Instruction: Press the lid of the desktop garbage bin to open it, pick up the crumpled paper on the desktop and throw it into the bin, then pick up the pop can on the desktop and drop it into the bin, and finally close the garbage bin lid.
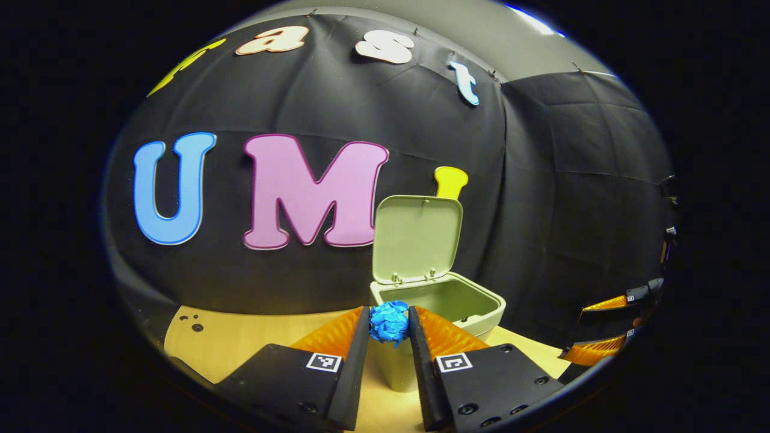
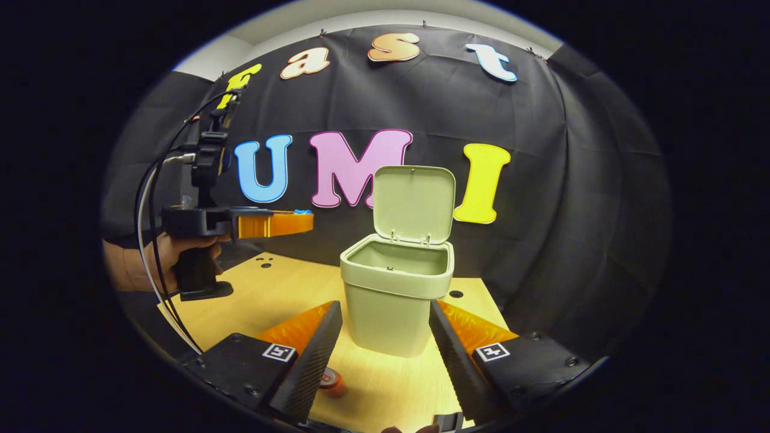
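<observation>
A crumpled blue paper (image 1: 388, 322) sits pinched between the two fingers of the left gripper (image 1: 389, 328), raised above the wooden desktop (image 1: 240, 343) and just short of the near rim of the pale green bin (image 1: 448, 304). The bin's lid (image 1: 417, 237) stands upright on its hinge, leaving the mouth open. Seen from the right gripper view, a hand (image 2: 135, 264) holds that left gripper (image 2: 298, 221) level, off to the bin's (image 2: 394, 294) left side, with a speck of blue at its tip. The right gripper (image 2: 385, 337) has its jaws spread wide with nothing between them, framing the bin from in front. One pop can (image 2: 329, 381), apparently lying on its side, rests on the desktop (image 2: 283, 288) partly hidden behind the right gripper's near finger. One bin, one paper ball, one can, two grippers; several small holes (image 2: 264, 261) dot the tabletop.
</observation>
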The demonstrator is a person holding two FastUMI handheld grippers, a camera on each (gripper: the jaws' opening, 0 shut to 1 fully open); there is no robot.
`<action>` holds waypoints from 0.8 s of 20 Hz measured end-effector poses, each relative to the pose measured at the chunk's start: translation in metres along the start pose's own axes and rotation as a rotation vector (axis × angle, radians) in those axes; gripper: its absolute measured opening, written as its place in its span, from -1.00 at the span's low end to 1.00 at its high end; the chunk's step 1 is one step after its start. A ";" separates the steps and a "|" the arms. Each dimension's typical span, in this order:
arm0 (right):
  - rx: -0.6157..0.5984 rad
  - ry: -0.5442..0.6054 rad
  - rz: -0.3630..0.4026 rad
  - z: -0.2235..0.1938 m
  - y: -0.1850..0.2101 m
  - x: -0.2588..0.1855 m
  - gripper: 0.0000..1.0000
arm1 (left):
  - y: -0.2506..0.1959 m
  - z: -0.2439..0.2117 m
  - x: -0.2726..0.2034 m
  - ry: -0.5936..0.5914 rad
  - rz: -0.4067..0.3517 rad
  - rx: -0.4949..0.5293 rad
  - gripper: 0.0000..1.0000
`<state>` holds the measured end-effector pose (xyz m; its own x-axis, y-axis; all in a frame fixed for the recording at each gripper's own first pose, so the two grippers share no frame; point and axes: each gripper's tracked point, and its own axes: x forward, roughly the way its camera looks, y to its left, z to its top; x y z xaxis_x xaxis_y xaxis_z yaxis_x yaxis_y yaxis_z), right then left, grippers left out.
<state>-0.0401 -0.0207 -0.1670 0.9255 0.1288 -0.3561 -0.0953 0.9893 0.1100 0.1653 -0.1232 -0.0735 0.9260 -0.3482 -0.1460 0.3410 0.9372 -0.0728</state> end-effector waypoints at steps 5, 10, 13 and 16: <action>0.018 0.001 -0.021 0.001 -0.017 0.000 0.84 | -0.020 0.000 0.046 0.021 -0.048 0.028 -0.14; -0.001 0.005 -0.037 0.000 -0.029 0.002 0.84 | -0.030 -0.019 0.085 0.075 -0.074 0.044 -0.14; -0.003 0.010 -0.045 -0.002 -0.039 0.007 0.84 | -0.034 -0.033 0.101 0.101 -0.085 0.053 -0.14; 0.007 0.015 -0.053 -0.002 -0.045 0.012 0.84 | -0.032 -0.043 0.109 0.124 -0.078 0.062 -0.14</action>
<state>-0.0252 -0.0632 -0.1784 0.9236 0.0775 -0.3755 -0.0440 0.9943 0.0972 0.2480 -0.1921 -0.1294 0.8707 -0.4156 -0.2631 0.4238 0.9053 -0.0279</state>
